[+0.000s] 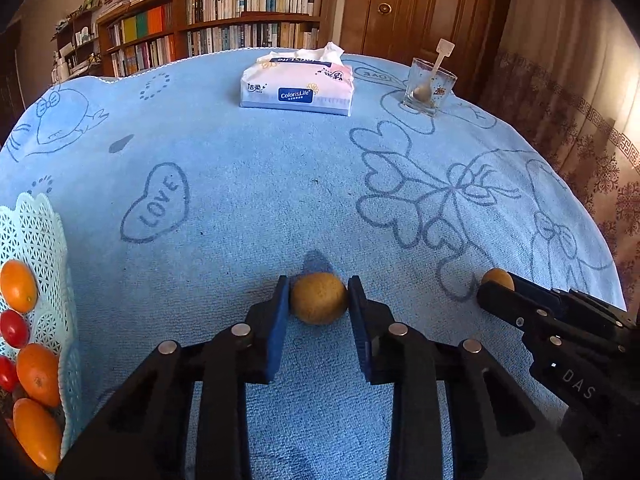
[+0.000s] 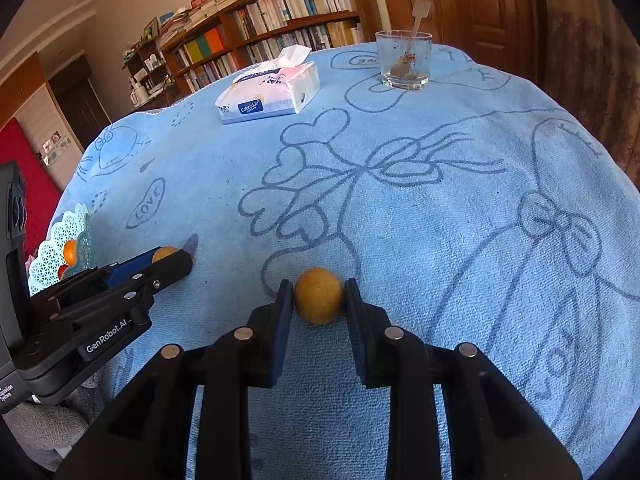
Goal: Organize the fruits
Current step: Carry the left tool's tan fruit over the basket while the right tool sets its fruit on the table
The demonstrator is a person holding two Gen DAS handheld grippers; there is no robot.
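Two grippers are over the table, the left gripper (image 1: 319, 300) and the right gripper (image 2: 319, 298), and each has one small brown round fruit between its fingers, so two of those: one (image 1: 319, 298) and another (image 2: 319, 295). The white lattice basket (image 1: 36, 224) (just the one) shows three orange fruits (image 1: 18, 286) and two small red ones (image 1: 14, 328). Farther back sit one tissue pack (image 1: 296, 84) and one glass (image 1: 429, 86) with a single spoon (image 1: 434, 66) in it.
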